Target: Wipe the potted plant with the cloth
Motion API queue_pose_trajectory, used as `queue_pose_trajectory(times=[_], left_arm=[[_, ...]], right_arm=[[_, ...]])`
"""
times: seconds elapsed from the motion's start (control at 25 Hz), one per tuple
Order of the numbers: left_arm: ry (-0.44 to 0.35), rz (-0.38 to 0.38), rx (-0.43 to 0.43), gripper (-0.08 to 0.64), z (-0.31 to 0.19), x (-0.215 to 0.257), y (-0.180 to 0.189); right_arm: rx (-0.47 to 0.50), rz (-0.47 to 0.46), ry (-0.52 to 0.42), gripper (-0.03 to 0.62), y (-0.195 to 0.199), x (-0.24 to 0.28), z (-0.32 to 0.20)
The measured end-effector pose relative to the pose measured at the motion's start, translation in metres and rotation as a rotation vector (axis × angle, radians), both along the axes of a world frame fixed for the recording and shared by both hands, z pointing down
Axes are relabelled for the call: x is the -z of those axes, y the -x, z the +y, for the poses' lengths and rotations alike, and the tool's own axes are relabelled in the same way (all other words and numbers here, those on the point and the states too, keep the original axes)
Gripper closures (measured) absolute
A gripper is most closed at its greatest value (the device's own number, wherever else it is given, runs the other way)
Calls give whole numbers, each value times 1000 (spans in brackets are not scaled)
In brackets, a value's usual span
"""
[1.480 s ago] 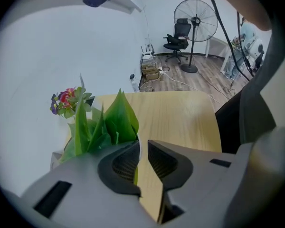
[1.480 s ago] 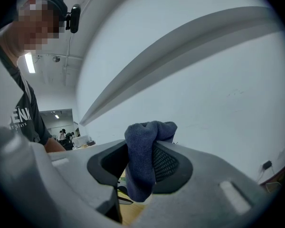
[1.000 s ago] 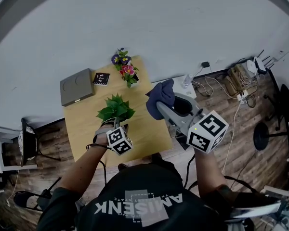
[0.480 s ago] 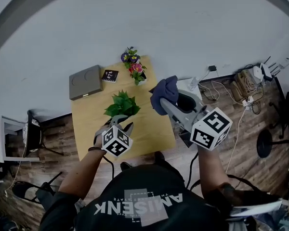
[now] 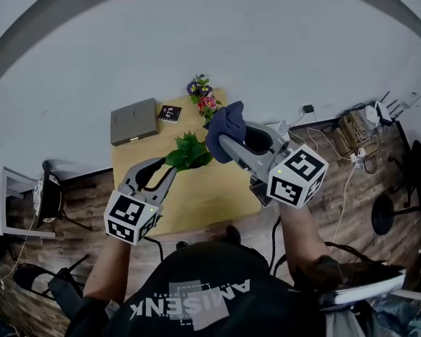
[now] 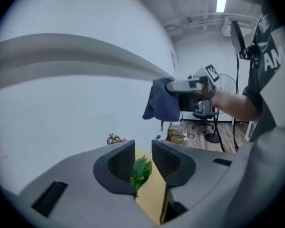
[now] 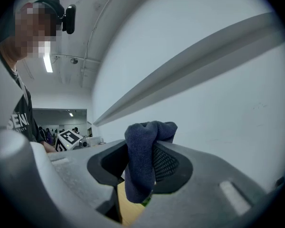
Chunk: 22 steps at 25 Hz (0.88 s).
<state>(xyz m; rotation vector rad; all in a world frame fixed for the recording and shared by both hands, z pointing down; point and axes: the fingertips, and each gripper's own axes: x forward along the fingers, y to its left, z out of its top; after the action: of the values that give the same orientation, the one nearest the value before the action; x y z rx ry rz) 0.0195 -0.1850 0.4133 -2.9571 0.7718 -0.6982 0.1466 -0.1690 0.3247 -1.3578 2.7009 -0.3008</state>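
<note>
Left gripper (image 6: 143, 156), on my side of the plant (image 5: 189, 153): jaws apart, nothing gripped. Right gripper (image 7: 141, 164), just right of the plant: jaws clamped on the cloth (image 7: 141, 146). The plant stands on the table (image 5: 210, 195), unsteadied. I judge a firm wipe could topple it into the flowers (image 5: 205, 98) behind.

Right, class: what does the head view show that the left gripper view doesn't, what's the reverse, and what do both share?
Only the head view: the grey box and the black card beside it. Only the left gripper view: the ceiling light, and the left hand-held gripper with jaws apart, leaves showing in the gap. Both: the blue cloth clamped in the right hand-held gripper, the green potted plant and the flowers.
</note>
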Motion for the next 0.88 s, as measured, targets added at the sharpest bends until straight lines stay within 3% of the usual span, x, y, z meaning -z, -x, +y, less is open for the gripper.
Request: queue_pose_trajectory(times=[0.2,0.4,0.68,0.88], left_arm=[[-85,131,85,449,1,59,43],[-76,236,238,497,-15,87,98],[-72,383,359,557,-25,121,151],[-57,393,405,558,-35,127,169]], right_arm=[[34,-3,-15,459,36,13,0],[57,15,-30,459,68,25,-2],[41,89,-47,459,93,26,-8],[19,115,-40,460,104,23,-13]])
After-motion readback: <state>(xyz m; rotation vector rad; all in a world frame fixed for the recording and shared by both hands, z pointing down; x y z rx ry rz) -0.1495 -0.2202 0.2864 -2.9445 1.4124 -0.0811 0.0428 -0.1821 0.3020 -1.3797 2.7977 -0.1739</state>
